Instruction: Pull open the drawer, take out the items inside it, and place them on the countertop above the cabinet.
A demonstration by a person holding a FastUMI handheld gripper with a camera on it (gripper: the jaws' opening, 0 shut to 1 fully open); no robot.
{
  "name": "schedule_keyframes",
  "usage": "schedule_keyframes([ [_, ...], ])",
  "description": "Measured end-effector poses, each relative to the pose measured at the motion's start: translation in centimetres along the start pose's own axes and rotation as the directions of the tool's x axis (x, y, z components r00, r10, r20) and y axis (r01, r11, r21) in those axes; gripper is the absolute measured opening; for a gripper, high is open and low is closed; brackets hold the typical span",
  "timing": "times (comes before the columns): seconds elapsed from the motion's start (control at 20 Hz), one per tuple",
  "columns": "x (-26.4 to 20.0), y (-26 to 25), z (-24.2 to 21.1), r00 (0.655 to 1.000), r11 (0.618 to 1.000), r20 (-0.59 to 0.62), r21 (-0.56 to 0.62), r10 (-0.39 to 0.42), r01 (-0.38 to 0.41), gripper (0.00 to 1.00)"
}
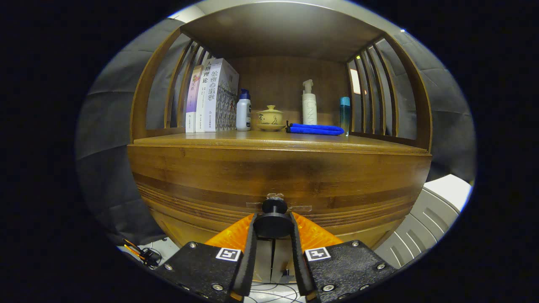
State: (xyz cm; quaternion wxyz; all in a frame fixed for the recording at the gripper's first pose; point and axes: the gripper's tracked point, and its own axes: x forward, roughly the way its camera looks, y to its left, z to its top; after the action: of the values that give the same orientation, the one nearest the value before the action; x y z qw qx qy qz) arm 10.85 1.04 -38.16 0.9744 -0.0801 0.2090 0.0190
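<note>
Gripper [273,225] closed on the drawer [273,181] knob [273,221]

Both black foam-lined fingers [249,252] press the round black knob at the lower middle of the drawer's smooth, banded brown wood front, which looks flush with the cabinet. On the countertop [273,138] above, toward its back edge: upright books [212,97], a white bottle [243,110], a yellow lidded cup [270,118], a pump bottle [309,103], a folded blue cloth [315,129].

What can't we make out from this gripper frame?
- Drawer contents: hidden in the gripper view behind the closed wooden drawer front.
- Grip on the black knob: it sits between the gripper fingers, but whether both pads press on it is unclear.
- Small lidded cup on the countertop: too small for detail.
</note>
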Motion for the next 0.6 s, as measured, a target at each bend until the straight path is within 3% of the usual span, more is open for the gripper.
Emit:
schedule_keyframes([
  [0.15,-0.1,-0.1,-0.1,1.000,0.999,-0.002,-0.044,-0.020,0.020,0.30],
  [0.6,-3.7,-0.4,-0.9,1.000,0.999,-0.011,-0.041,-0.019,0.019,0.28],
])
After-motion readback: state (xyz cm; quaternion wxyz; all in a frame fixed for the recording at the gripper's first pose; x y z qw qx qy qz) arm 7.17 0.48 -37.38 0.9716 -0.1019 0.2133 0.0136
